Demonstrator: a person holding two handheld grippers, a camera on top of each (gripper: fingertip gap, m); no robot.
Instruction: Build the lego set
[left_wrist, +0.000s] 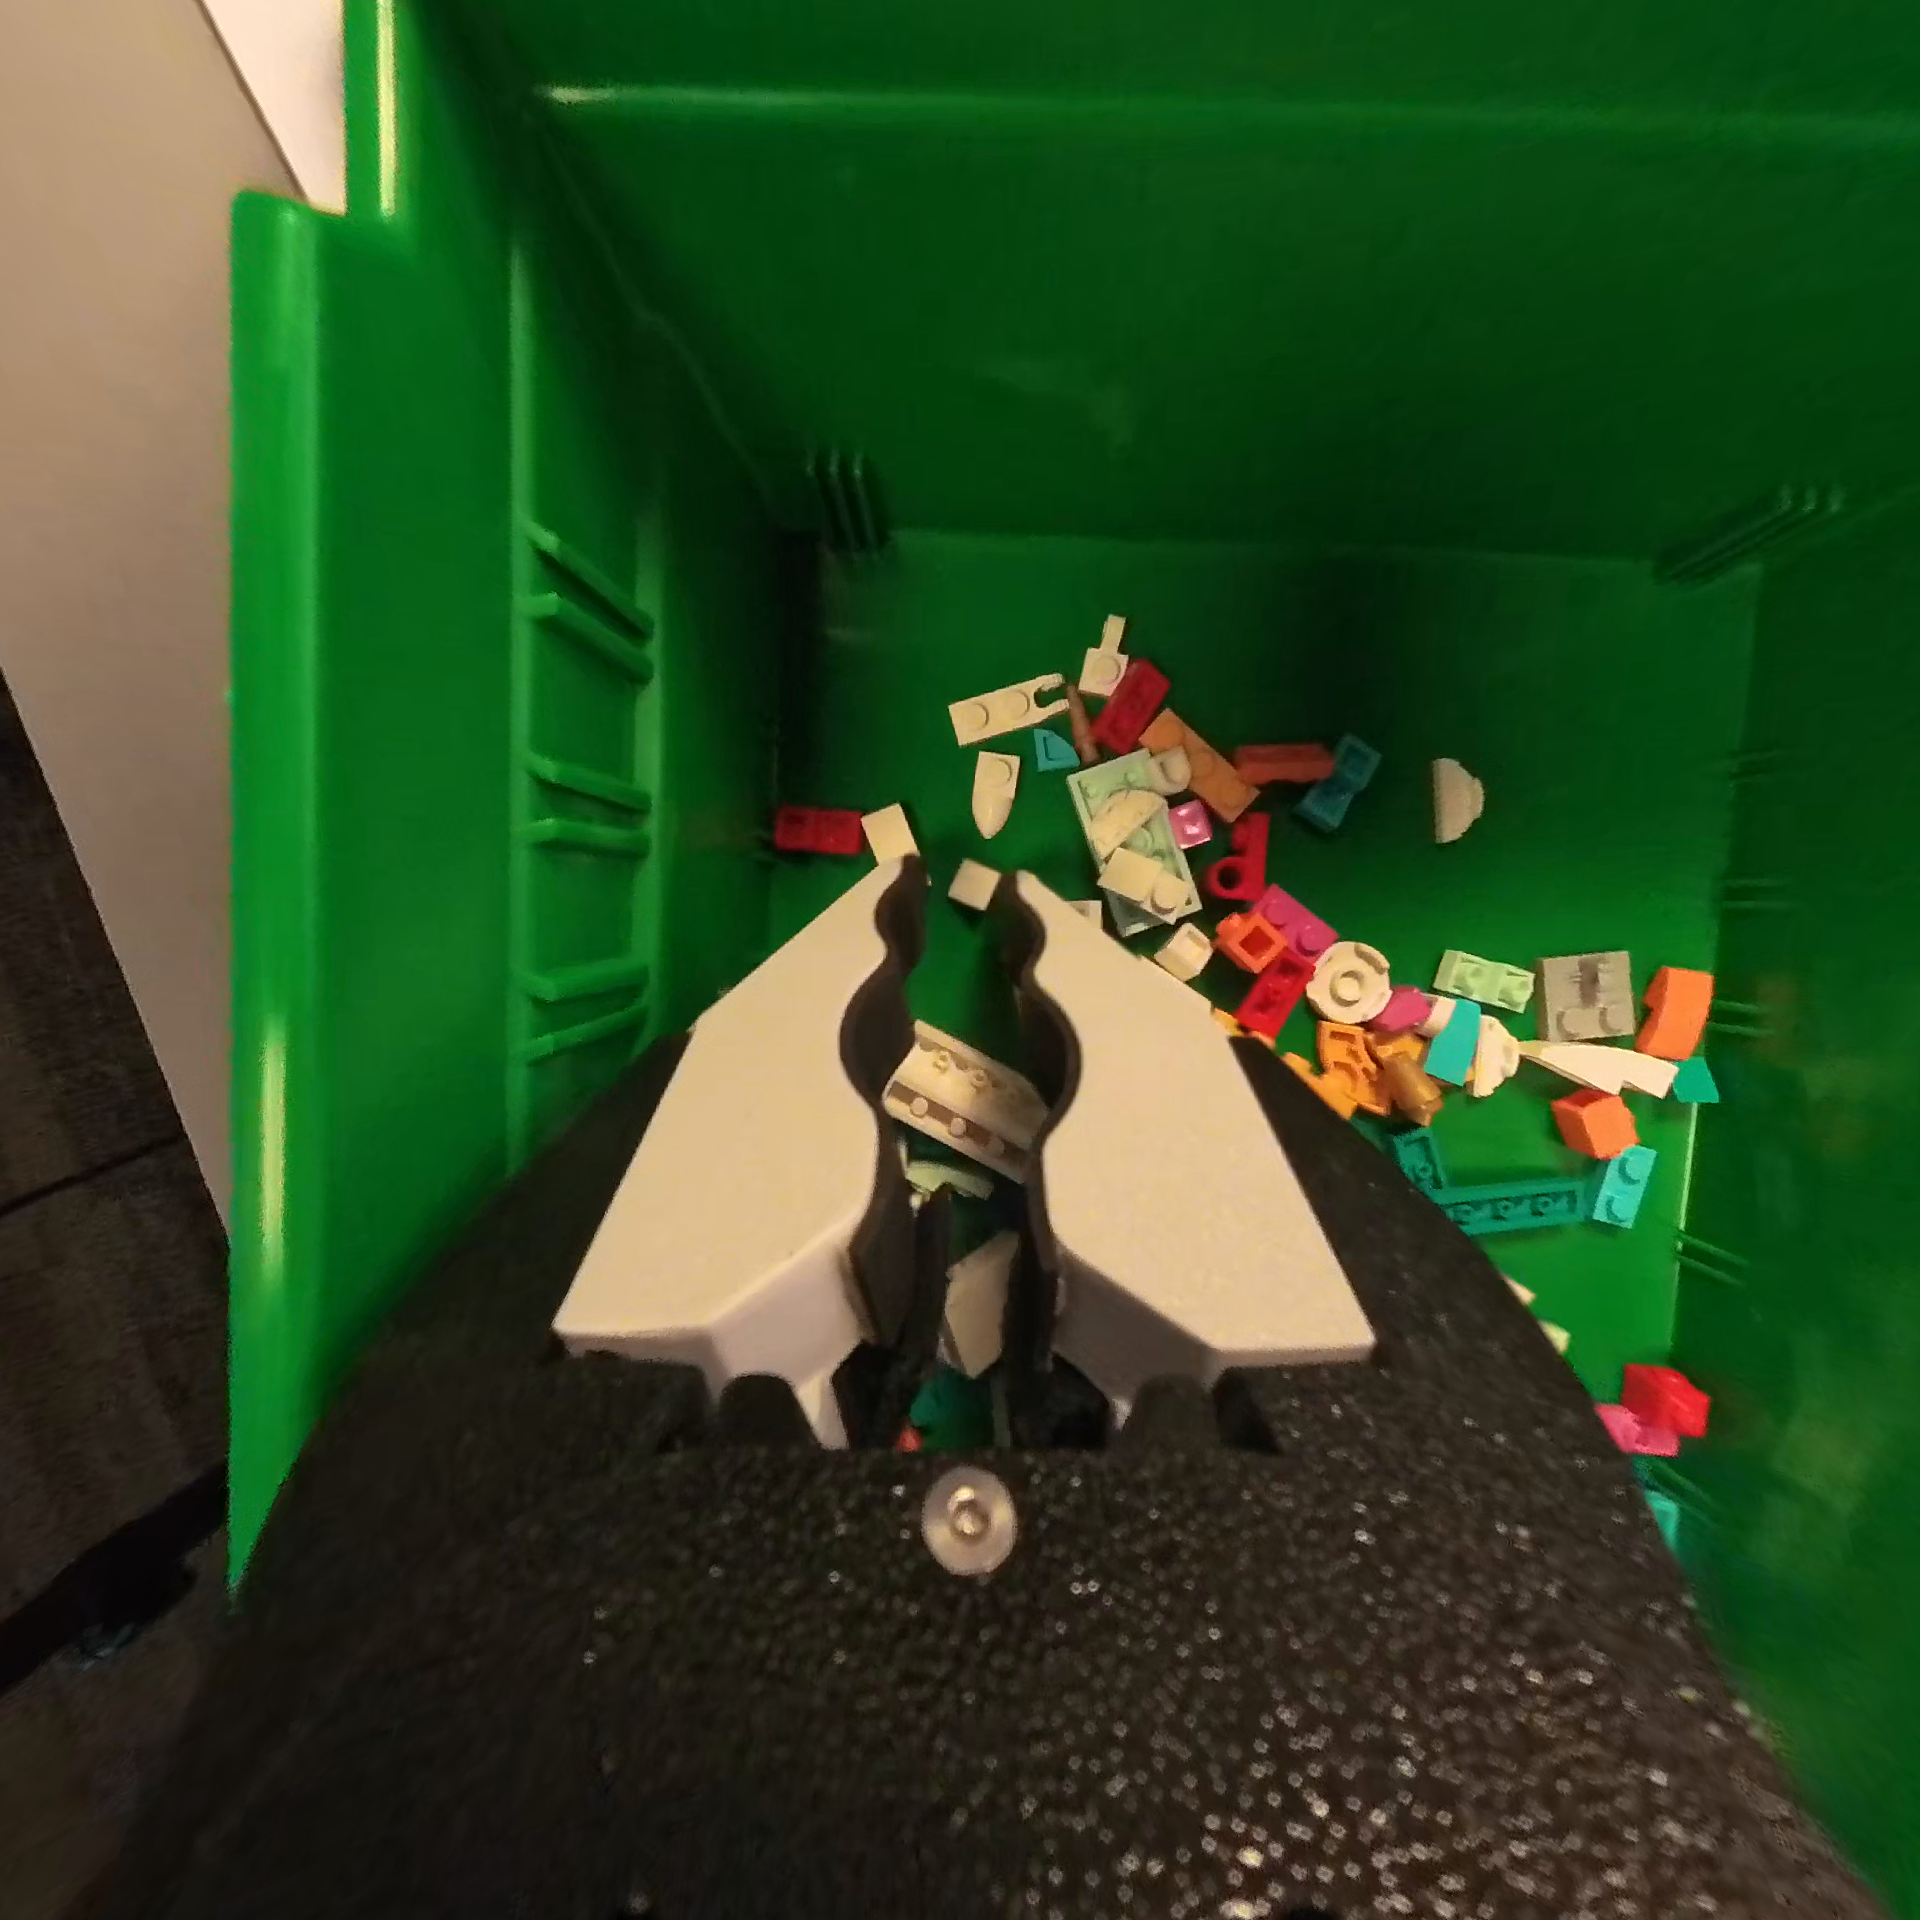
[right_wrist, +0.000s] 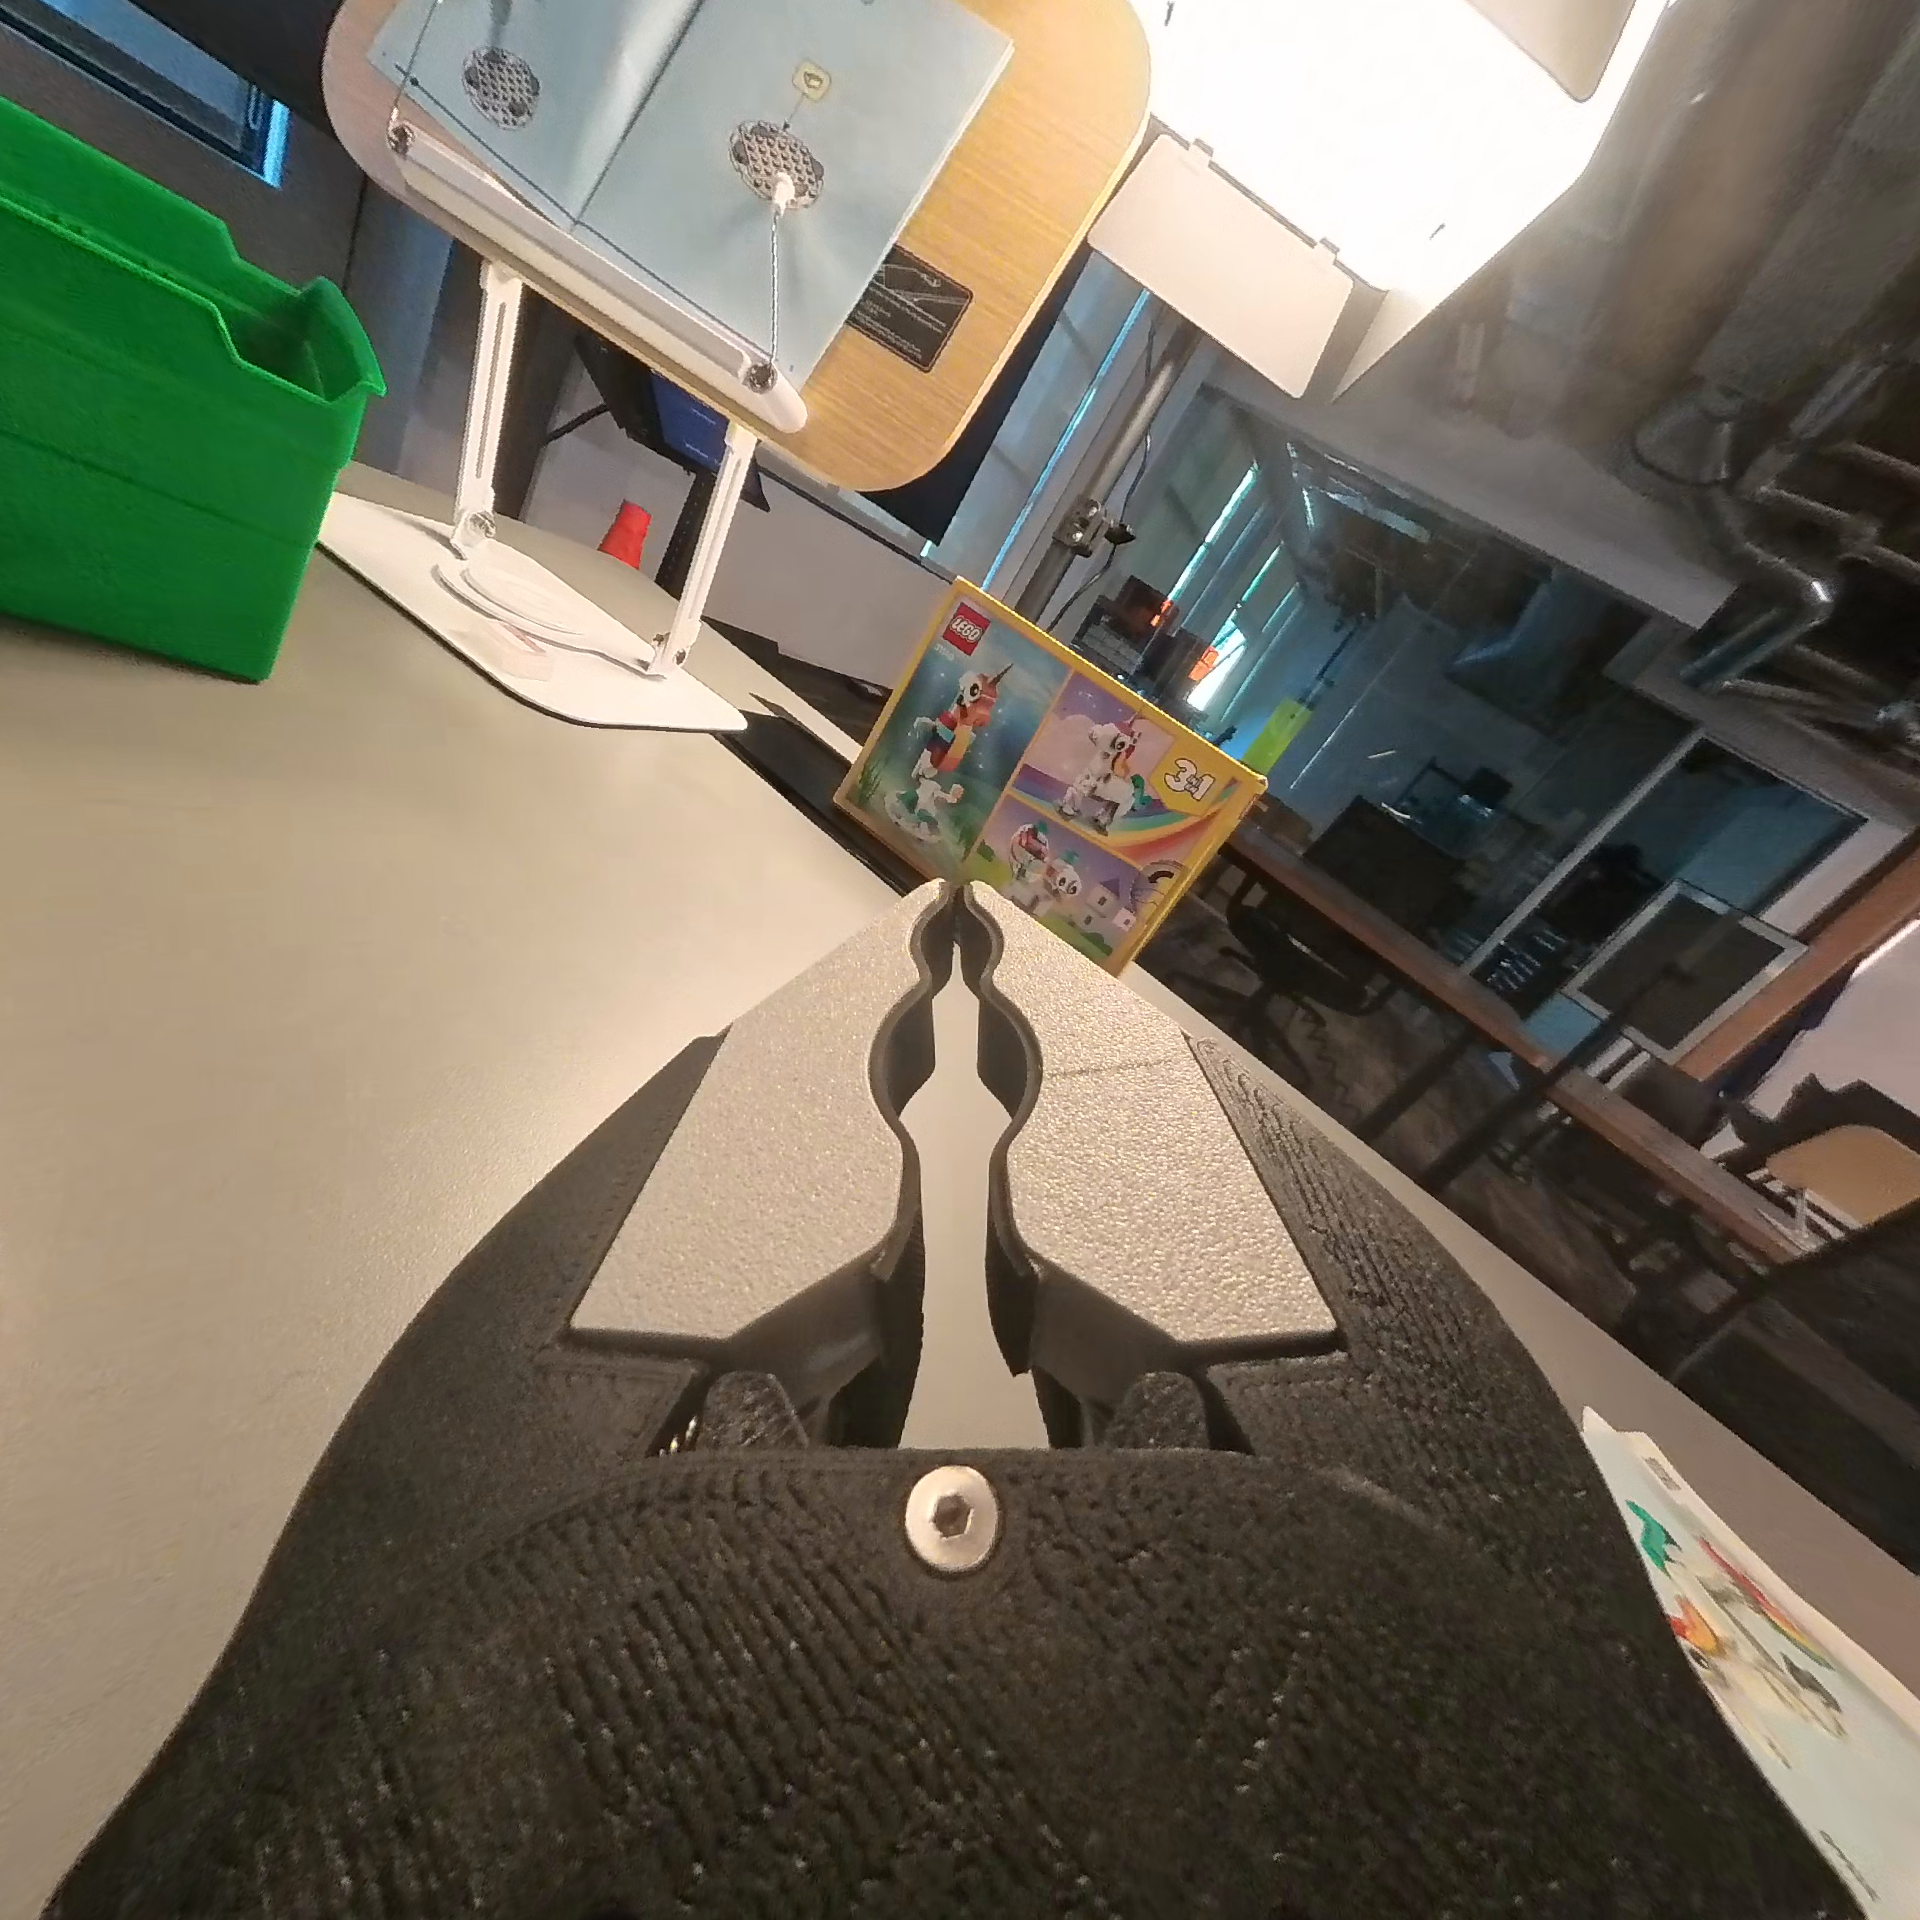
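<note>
The left gripper points down into a green bin, its grey fingers slightly parted at the tips. Seen through the wider gap farther back between them is a white and brown brick assembly; whether the fingers clamp it or it lies beneath them cannot be told. Just past the fingertips sit two small cream tiles, one touching the left tip, with a red brick by the bin's left wall. Loose bricks in white, red, orange, pink, teal and pale green are scattered across the bin floor to the right of the gripper, among them a pale green plate, a round white piece, a grey plate and a long teal plate. A white half-round piece lies apart near the far wall. The right gripper hovers low over a grey table, fingers closed tip to tip and holding nothing. Beyond its tips a set box stands upright at the far table edge. A white stand holds an open blue booklet to the left, and the bin sits at the far left. A printed booklet lies at the right edge.
</note>
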